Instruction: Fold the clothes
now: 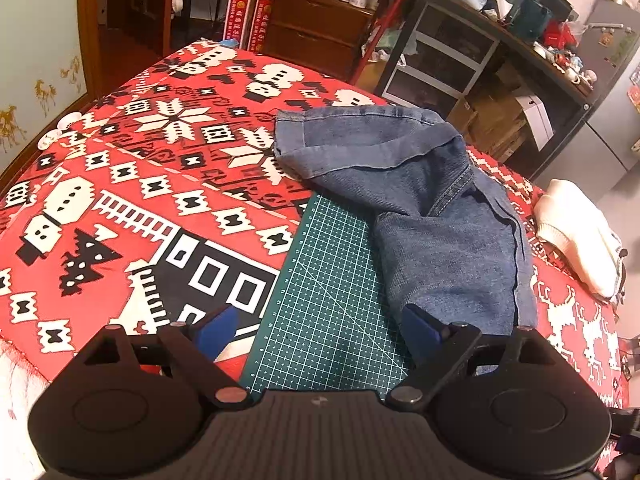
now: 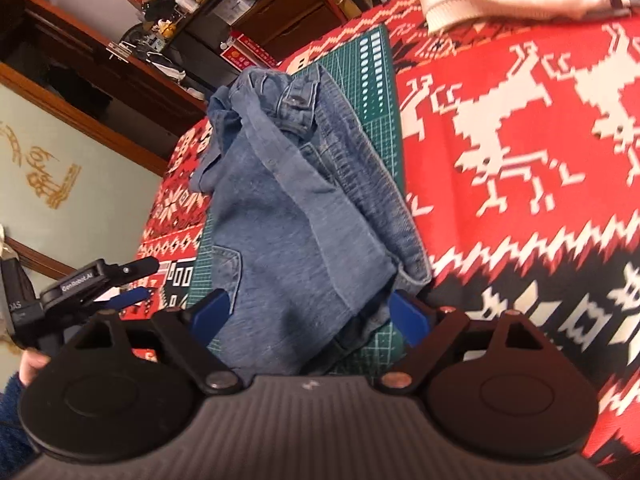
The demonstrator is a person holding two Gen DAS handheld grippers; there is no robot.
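While the jeans [image 1: 432, 200] lay bunched on the green mat [image 1: 320, 300], my left gripper [image 1: 320, 330] and right gripper [image 2: 312, 316] hung wide open, empty, ready to flatten them.

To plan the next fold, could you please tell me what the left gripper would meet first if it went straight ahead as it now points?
Most likely the green cutting mat: the open left gripper points along it, with the jeans just to its right. Depth is hard to judge.

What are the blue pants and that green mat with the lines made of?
The blue pants look like denim: faded blue weave, stitched seams, a metal button. The green mat looks like smooth rubbery plastic, probably a cutting mat, flat with a printed white grid.
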